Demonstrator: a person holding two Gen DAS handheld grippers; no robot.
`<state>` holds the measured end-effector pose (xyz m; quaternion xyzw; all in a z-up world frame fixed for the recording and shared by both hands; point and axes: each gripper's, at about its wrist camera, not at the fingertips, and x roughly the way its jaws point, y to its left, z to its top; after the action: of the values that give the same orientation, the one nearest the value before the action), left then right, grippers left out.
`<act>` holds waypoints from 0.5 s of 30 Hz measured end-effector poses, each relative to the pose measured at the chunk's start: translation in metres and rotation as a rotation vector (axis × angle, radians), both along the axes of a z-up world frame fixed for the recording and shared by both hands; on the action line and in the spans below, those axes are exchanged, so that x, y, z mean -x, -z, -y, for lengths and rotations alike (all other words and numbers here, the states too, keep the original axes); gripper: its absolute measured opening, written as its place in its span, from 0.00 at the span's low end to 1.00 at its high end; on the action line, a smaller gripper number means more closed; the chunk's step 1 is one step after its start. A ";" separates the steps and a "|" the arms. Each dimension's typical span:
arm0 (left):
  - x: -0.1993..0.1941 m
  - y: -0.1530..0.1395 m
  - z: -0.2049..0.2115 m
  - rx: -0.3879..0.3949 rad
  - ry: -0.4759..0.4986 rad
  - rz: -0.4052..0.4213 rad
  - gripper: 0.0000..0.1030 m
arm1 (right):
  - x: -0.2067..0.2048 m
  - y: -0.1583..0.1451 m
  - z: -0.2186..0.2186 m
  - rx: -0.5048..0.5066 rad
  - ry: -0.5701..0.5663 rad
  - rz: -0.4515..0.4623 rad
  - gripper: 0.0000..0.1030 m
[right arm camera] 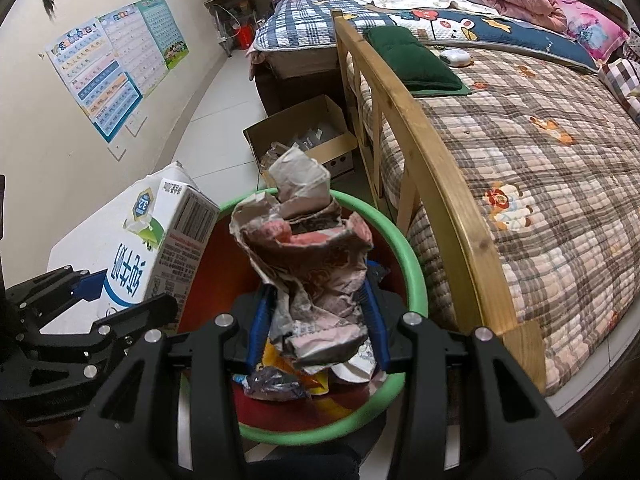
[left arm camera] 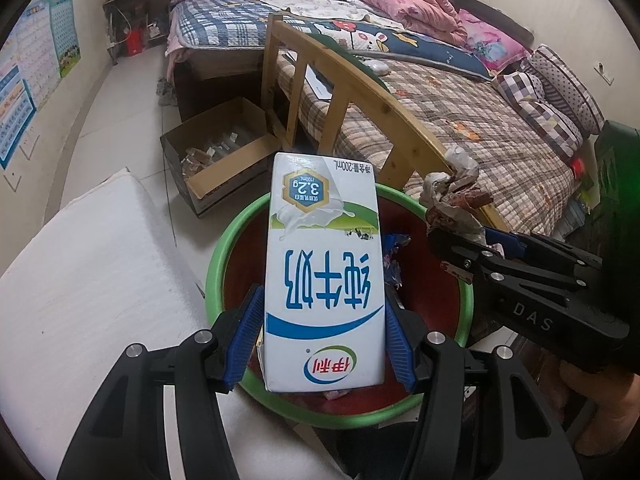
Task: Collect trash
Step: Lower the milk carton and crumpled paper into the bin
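Observation:
My left gripper [left arm camera: 322,334] is shut on a white and blue milk carton [left arm camera: 322,272], held above a red bin with a green rim [left arm camera: 224,256]. The right gripper [left arm camera: 456,256] comes in from the right of that view with crumpled paper [left arm camera: 452,196] in it. In the right wrist view my right gripper [right arm camera: 316,328] is shut on that crumpled pink and grey wrapper [right arm camera: 308,252], over the same bin [right arm camera: 412,264]. Wrappers [right arm camera: 280,384] lie at the bin's bottom. The milk carton [right arm camera: 160,248] and the left gripper [right arm camera: 96,300] show at the left.
A wooden bed frame [right arm camera: 432,184] with a plaid quilt [right arm camera: 540,160] runs close along the bin's right. An open cardboard box [left arm camera: 216,156] stands on the tiled floor beyond the bin. A white foam slab [left arm camera: 80,280] lies at the left. Posters [right arm camera: 112,64] hang on the wall.

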<state>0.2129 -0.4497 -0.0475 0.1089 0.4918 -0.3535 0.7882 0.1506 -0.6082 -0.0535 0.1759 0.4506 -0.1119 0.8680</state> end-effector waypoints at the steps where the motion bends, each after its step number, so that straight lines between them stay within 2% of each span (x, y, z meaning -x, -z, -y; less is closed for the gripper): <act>1: -0.001 0.001 0.001 0.000 0.000 -0.001 0.52 | -0.003 0.001 0.001 -0.001 -0.001 -0.002 0.39; 15: -0.018 0.024 0.013 -0.011 -0.001 -0.037 0.52 | -0.021 0.021 0.007 -0.014 -0.001 -0.034 0.39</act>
<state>0.2306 -0.4627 -0.0715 0.1063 0.5083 -0.3526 0.7785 0.1718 -0.6149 -0.0747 0.1799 0.4662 -0.1112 0.8590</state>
